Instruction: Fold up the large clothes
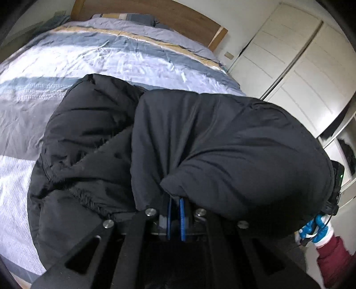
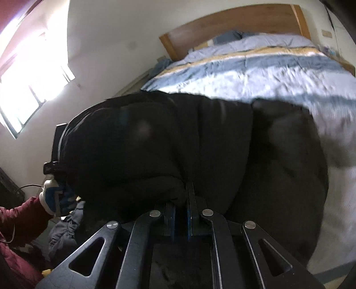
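The bulky black padded jacket [image 1: 200,137] is pinched by 2 tools: the left tool [image 1: 175,206] and the right tool [image 2: 181,206], each pressed together on a gathered edge. The jacket is draped forward, toward the striped blue-and-white quilted bed [image 1: 66,66] in the upper frame. Both tools are equally near.

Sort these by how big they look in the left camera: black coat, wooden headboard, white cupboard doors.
1. Black coat, though it's nearest the camera.
2. White cupboard doors.
3. Wooden headboard.
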A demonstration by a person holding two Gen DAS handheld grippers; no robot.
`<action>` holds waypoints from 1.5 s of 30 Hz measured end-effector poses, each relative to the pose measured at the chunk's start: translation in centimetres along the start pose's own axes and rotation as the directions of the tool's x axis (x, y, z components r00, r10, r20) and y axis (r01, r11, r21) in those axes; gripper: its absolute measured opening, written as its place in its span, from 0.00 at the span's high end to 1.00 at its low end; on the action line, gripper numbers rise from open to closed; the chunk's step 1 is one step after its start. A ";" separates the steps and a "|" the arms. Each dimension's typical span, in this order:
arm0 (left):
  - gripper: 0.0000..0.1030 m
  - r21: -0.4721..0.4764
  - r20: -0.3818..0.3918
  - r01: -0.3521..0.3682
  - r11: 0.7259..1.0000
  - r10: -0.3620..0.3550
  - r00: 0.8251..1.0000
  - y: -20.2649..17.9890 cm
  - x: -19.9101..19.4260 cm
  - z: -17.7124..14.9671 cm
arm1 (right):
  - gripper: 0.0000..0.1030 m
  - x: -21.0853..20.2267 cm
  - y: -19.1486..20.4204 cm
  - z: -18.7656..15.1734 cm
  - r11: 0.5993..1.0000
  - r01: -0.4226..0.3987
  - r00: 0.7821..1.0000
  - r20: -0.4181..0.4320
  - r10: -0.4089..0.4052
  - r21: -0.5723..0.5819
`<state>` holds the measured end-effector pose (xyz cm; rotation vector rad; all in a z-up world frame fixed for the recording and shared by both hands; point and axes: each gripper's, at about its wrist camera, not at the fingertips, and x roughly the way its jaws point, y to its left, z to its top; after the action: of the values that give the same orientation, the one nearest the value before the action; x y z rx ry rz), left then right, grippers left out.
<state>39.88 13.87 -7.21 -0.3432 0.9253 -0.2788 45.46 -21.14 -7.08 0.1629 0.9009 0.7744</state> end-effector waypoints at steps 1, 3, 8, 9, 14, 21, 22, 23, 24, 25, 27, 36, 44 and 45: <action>0.95 0.008 -0.004 -0.014 1.000 0.014 1.000 -0.1 0.4 -0.1 | 0.92 0.2 -0.1 -0.2 1.000 0.005 1.000 0.000 -0.005 0.005; 0.95 0.025 -0.020 -0.043 0.999 0.044 0.999 0.0 1.5 -0.1 | 0.92 1.0 -0.6 -0.7 1.000 0.012 1.000 0.003 -0.012 0.025; 0.95 0.013 -0.039 -0.077 0.997 0.078 0.996 0.1 3.0 -0.5 | 0.92 2.5 -0.8 -0.9 0.997 0.075 0.997 -0.001 -0.075 0.026; 0.93 0.018 -0.038 -0.082 0.997 0.082 0.996 -0.1 2.7 -0.6 | 0.91 2.4 -0.6 -0.8 0.996 0.088 0.996 0.002 -0.088 0.018; 0.93 0.038 -0.034 -0.118 0.992 0.119 0.992 -0.9 2.3 0.2 | 0.76 1.6 0.5 -0.3 0.991 0.134 0.991 -0.011 -0.134 -0.026; 0.92 0.038 -0.023 -0.128 0.991 0.129 0.991 -1.2 1.9 0.8 | 0.37 -2.0 1.9 -0.1 0.985 0.162 0.987 0.000 -0.162 -0.058; 0.92 0.039 -0.022 -0.130 0.991 0.130 0.991 -1.3 2.0 0.9 | 0.37 -2.7 2.1 -0.1 0.988 0.148 0.989 0.007 -0.148 -0.054; 0.92 0.041 -0.020 -0.131 0.991 0.132 0.991 -1.4 2.0 0.9 | 0.37 -3.7 2.5 0.0 0.991 0.126 0.992 0.019 -0.125 -0.050; 0.92 0.042 -0.019 -0.132 0.990 0.133 0.991 -1.4 2.0 1.0 | 0.37 -4.4 2.8 0.2 0.993 0.106 0.994 0.034 -0.104 -0.052; 0.92 0.042 -0.018 -0.133 0.990 0.134 0.991 -1.5 2.0 0.8 | 0.37 -5.2 3.2 0.6 0.995 0.081 0.996 0.054 -0.078 -0.057; 0.92 0.043 -0.013 -0.136 0.990 0.136 0.991 -1.6 2.0 0.8 | 0.37 -6.7 4.5 1.8 0.997 0.027 0.993 0.113 -0.019 -0.075; 0.86 0.056 -0.005 -0.107 0.993 0.107 0.994 -1.3 -0.6 0.4 | 0.37 -1.9 5.4 8.4 0.995 0.057 0.987 0.154 -0.045 -0.077; 0.85 0.022 0.095 -0.044 0.999 0.042 0.995 -0.6 -6.3 2.1 | 0.37 3.2 4.3 9.6 0.992 0.077 0.994 0.085 -0.069 -0.096; 0.82 0.017 0.110 -0.039 0.999 0.037 0.993 -0.7 -6.6 2.5 | 0.37 3.5 4.2 9.1 0.992 0.071 0.995 0.072 -0.064 -0.100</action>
<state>38.07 16.13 -0.70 -0.3196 0.8200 -0.2313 51.41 -14.13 -1.78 0.0679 0.7957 0.7454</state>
